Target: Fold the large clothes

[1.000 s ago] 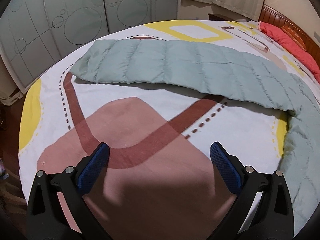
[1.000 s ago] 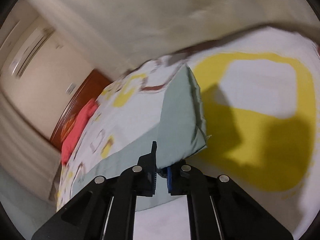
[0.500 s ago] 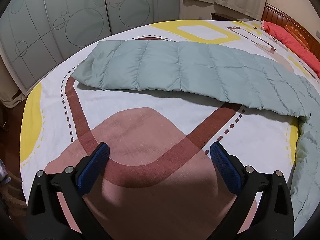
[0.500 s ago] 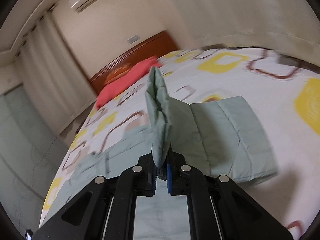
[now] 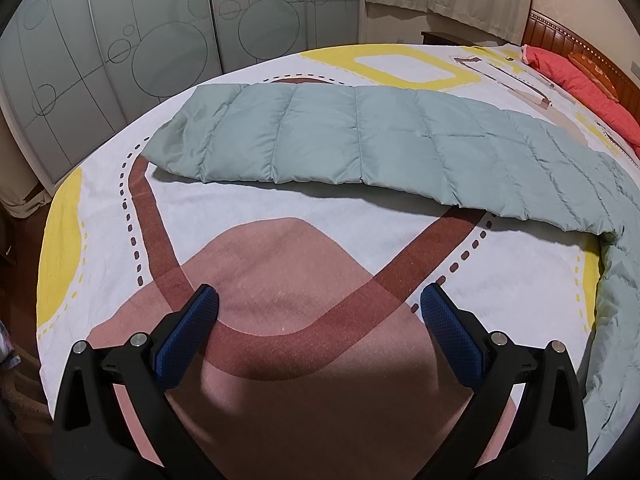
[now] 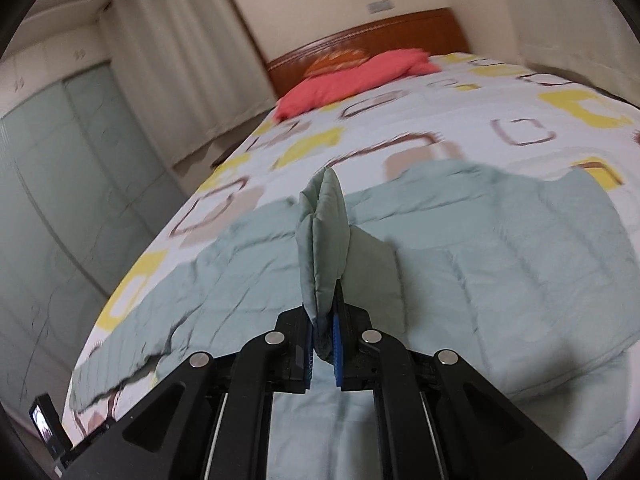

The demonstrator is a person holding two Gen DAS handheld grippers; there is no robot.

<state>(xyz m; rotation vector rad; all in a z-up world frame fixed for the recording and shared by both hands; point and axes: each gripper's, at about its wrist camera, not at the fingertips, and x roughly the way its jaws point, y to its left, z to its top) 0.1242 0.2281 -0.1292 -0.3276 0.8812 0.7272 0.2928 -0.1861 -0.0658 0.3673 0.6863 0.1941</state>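
Note:
A pale green quilted duvet (image 5: 360, 140) lies as a long band across the patterned bed sheet (image 5: 280, 216) in the left wrist view, bending down along the right edge. My left gripper (image 5: 318, 308) hovers open over the pink and brown patch of the sheet, nothing between its blue pads. In the right wrist view my right gripper (image 6: 323, 344) is shut on a bunched corner of the duvet (image 6: 500, 248), which stands up from the jaws; the rest of the duvet spreads over the bed below.
A red pillow (image 6: 352, 76) rests at the wooden headboard (image 6: 400, 32). Frosted wardrobe doors (image 5: 140, 40) and curtains (image 6: 180, 60) flank the bed. A small lit device (image 6: 46, 428) sits at the lower left of the right wrist view.
My right gripper has swung across the bed with the duvet corner and rolled; its view went from the far wall to the headboard. The duvet band has straightened and shifted. My left gripper stayed put.

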